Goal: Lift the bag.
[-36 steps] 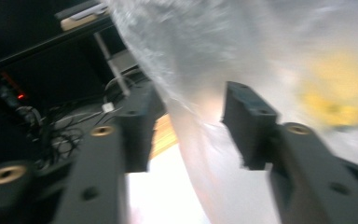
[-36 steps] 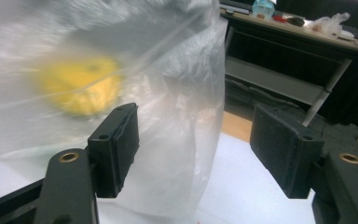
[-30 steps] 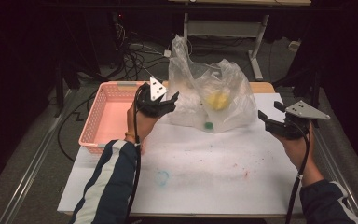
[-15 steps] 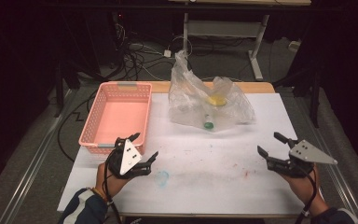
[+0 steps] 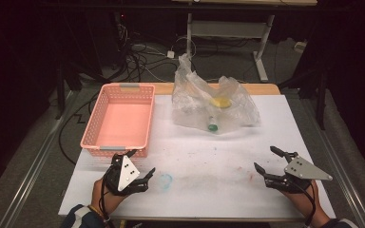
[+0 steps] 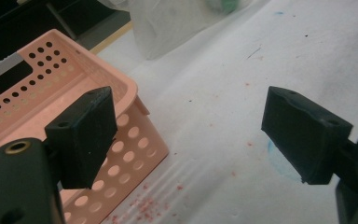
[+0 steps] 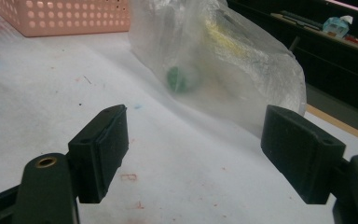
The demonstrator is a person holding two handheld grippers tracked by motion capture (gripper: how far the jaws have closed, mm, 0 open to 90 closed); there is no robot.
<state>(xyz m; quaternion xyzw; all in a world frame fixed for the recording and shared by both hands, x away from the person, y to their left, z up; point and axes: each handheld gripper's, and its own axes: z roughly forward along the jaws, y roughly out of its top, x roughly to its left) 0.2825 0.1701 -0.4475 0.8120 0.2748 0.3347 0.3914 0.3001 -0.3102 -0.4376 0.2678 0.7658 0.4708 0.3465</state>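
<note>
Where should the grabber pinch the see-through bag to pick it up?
Probably the crumpled top of the plastic bag, which sticks up at its left end: loose film the jaws can close around. Come from above; the yellow thing and green-capped one lie lower, away from the pinch.

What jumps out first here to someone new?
The pink basket at the table's far left, empty, and the crumpled clear bag at the far middle with something yellow and something green inside. Near the front edge, the left gripper and right gripper sit open with nothing between the jaws, well short of both.
</note>
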